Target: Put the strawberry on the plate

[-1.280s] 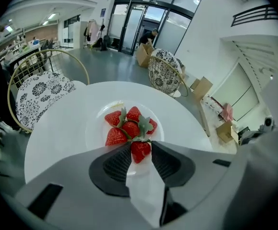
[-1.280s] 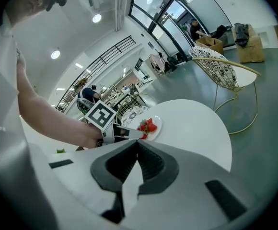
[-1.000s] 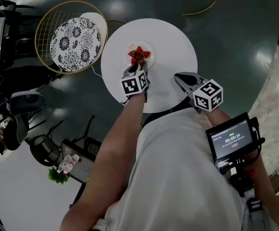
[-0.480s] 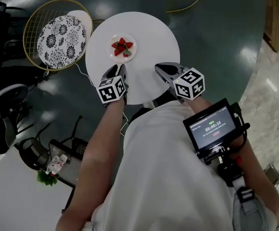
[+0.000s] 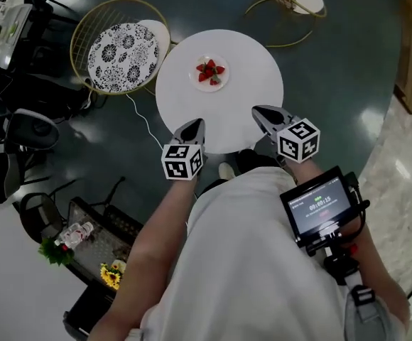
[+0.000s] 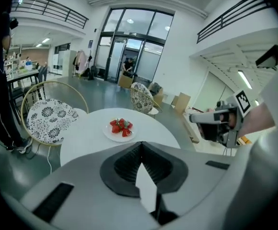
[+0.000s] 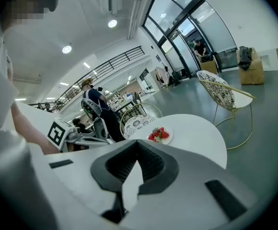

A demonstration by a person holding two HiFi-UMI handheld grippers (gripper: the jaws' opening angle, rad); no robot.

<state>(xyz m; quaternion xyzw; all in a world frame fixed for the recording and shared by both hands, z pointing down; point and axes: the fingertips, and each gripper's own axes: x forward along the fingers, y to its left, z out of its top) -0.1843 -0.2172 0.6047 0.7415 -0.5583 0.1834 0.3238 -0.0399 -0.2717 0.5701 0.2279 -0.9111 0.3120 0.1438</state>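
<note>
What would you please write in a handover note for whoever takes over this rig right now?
Left gripper: jaws have just closed with nothing between them, above the table's near edge.
Right gripper: jaws shut, empty, also above the near edge.
Strawberries lie on the plate, on the round white table.
Done: the fruit is on the plate.
Left: nothing apparent.

We see the red strawberries (image 5: 209,70) on the small white plate (image 5: 210,88). The plate sits on the round white table (image 5: 245,84), toward its far side. The wire chair with the flower-print cushion (image 5: 121,57) stands just left of the table. Our left gripper (image 5: 194,125) and right gripper (image 5: 261,112) hang over the table's near edge, well apart from the plate.
</note>
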